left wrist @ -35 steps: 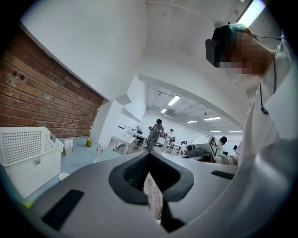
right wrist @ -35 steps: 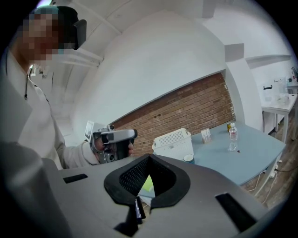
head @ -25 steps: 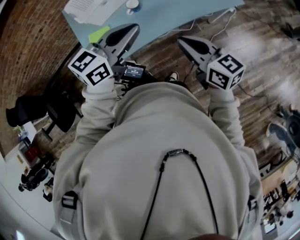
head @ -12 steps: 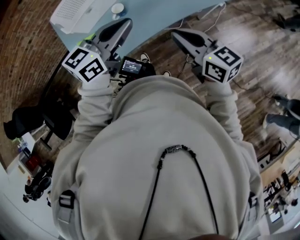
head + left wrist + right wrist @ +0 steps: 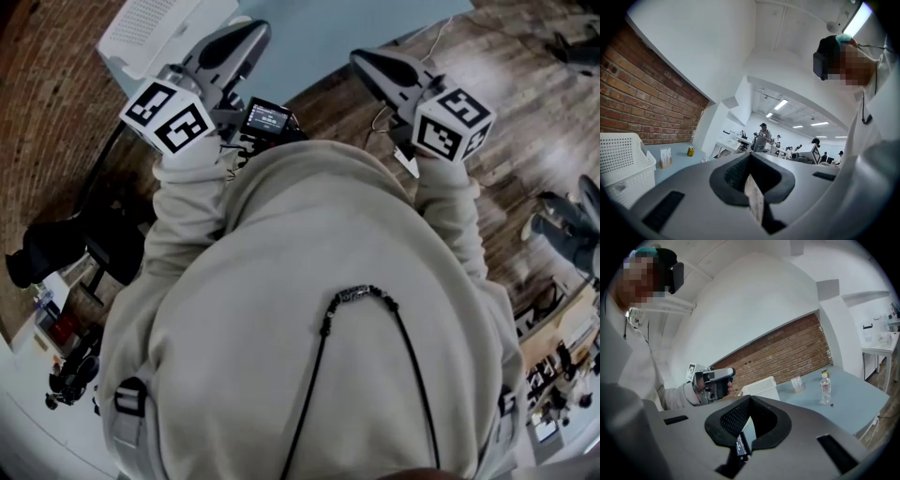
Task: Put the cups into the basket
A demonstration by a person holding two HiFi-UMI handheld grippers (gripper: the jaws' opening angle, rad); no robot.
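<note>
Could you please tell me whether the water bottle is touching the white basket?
Apart: the right gripper view shows bare table between the bottle and the basket.

Left gripper, hand-held two-jaw tool: matte grey shell, black mesh-textured pads. Right gripper: same grey and black scheme.

Marker cube on the left tool and marker cube on the right tool: white faces, black square patterns.

Perforated plastic basket: white, regular grid of small holes.

Flat tabletop: pale blue-grey, plain.

Brick wall: red-brown, light mortar lines.

Plank floor: brown wood grain, pale glossy patches.

Hooded sweatshirt: cream-beige.

Small can: yellow.
</note>
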